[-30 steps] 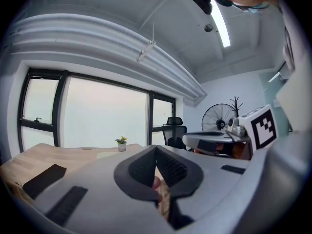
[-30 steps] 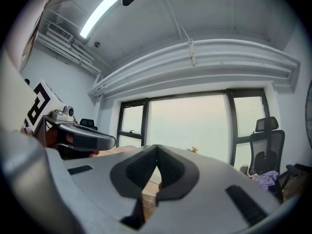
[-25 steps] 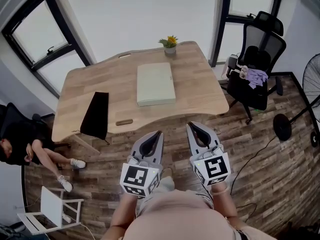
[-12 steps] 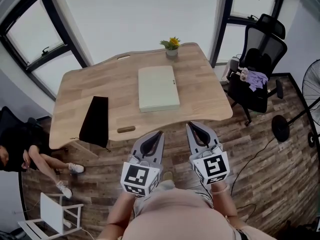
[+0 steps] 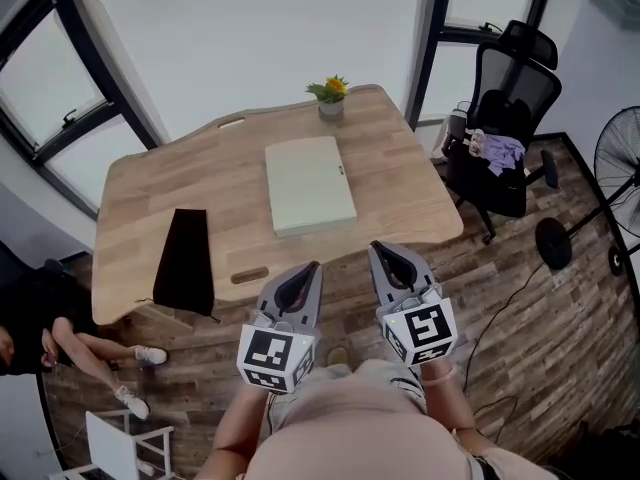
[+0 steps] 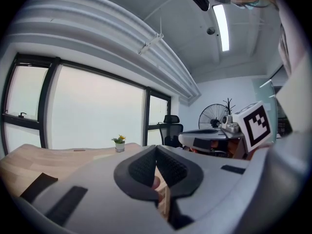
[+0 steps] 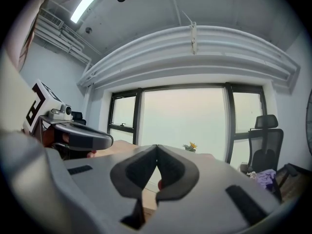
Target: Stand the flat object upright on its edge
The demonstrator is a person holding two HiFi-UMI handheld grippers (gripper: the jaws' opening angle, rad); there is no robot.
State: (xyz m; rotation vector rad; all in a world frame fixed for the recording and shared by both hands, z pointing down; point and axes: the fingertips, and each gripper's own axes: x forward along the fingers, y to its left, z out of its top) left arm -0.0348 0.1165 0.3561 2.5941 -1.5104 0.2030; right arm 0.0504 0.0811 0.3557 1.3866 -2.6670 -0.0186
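Note:
A flat pale green book-like object point(image 5: 309, 185) lies flat in the middle of the wooden desk point(image 5: 150, 198), seen in the head view. My left gripper point(image 5: 312, 267) and right gripper point(image 5: 377, 249) hover side by side over the floor just short of the desk's near edge, both shut with nothing between the jaws. The left gripper view looks across the desk top point(image 6: 58, 157) with its jaws point(image 6: 156, 147) pressed together. In the right gripper view the jaws point(image 7: 156, 147) are likewise closed; the left gripper point(image 7: 73, 133) shows at that view's left.
A small potted yellow flower point(image 5: 329, 94) stands at the desk's far edge. A black cloth point(image 5: 185, 258) hangs over the near left edge. A black office chair point(image 5: 505, 118) with purple cloth and a fan point(image 5: 615, 168) stand right. A seated person point(image 5: 40, 338) is at lower left.
Both grippers and the view have advanced toward the desk; the desk and green object now sit closer to the gripper tips. Both jaws stayed shut.

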